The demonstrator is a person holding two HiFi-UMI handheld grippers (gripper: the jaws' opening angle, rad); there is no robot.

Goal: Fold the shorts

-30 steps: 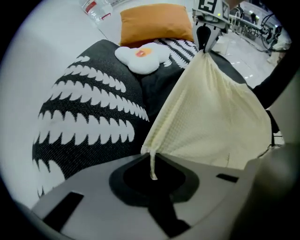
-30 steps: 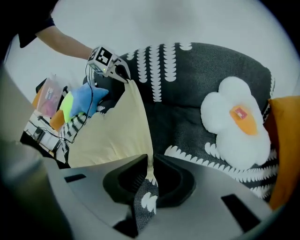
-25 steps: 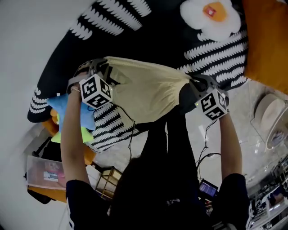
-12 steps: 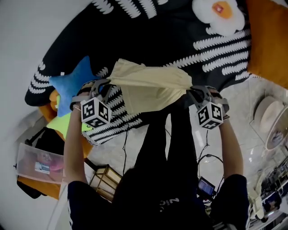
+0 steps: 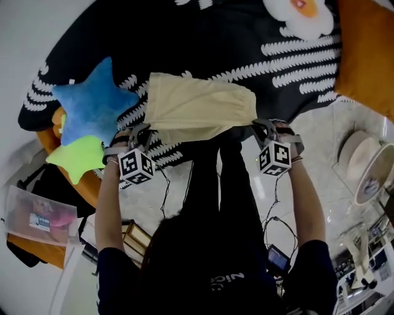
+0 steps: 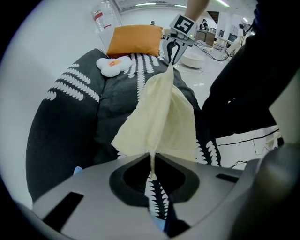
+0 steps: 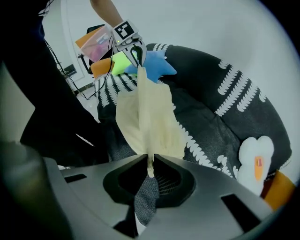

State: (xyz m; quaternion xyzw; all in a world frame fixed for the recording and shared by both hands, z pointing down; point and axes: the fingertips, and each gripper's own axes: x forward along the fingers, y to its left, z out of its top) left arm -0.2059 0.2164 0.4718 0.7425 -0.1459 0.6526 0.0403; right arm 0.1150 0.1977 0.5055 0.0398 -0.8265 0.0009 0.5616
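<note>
The pale yellow shorts are stretched between my two grippers over the near edge of the black patterned bedcover. In the head view my left gripper is shut on the shorts' left corner and my right gripper on the right corner. In the left gripper view the cloth runs from the closed jaws of the left gripper up to the right gripper. The right gripper view shows the shorts pinched in the right gripper, with the left gripper at the far end.
A blue star pillow and a green one lie left of the shorts. An orange cushion and an egg plush sit at the far right. The person's black-clad legs stand against the bed edge. Cables trail on the floor.
Both grippers have drawn back toward the person with the shorts. The cloth hung bunched between them and is now spread wider and lower over the bed's near edge.
</note>
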